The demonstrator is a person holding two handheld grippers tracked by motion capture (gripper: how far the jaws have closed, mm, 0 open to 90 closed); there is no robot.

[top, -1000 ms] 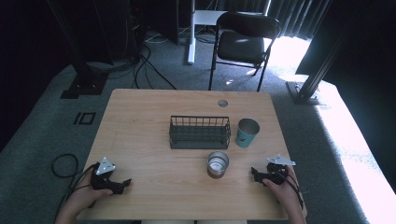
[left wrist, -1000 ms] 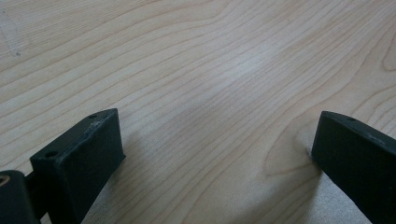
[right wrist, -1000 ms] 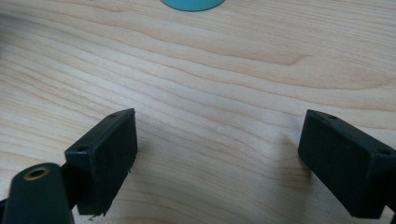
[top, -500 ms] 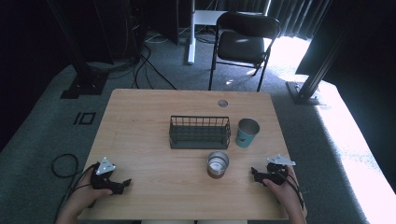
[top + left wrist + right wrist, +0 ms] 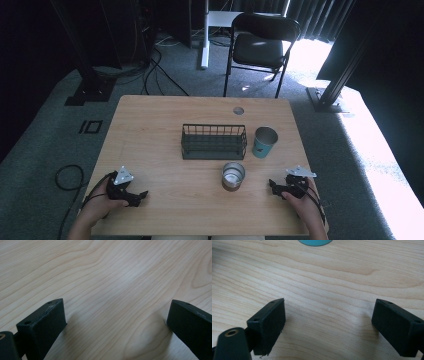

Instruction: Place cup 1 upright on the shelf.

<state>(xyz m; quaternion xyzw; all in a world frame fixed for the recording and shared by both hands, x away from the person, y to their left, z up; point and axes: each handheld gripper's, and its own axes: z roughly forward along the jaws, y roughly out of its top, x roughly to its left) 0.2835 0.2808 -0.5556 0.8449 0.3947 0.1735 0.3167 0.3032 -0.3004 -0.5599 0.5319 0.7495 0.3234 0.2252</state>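
Both grippers, the left gripper (image 5: 141, 196) and right gripper (image 5: 272, 185), are resting wide apart on the wooden table (image 5: 165, 125), flanking the metal can (image 5: 233, 175), each gaping over bare wood.

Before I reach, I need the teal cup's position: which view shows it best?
The high view: the teal cup stands whole, right of the wire basket. The right gripper view catches just its base at the top edge.

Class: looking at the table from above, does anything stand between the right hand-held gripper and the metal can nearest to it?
Nothing visible does. Bare table lies between the right hand-held gripper and the metal can. The teal cup and wire basket stand farther back.
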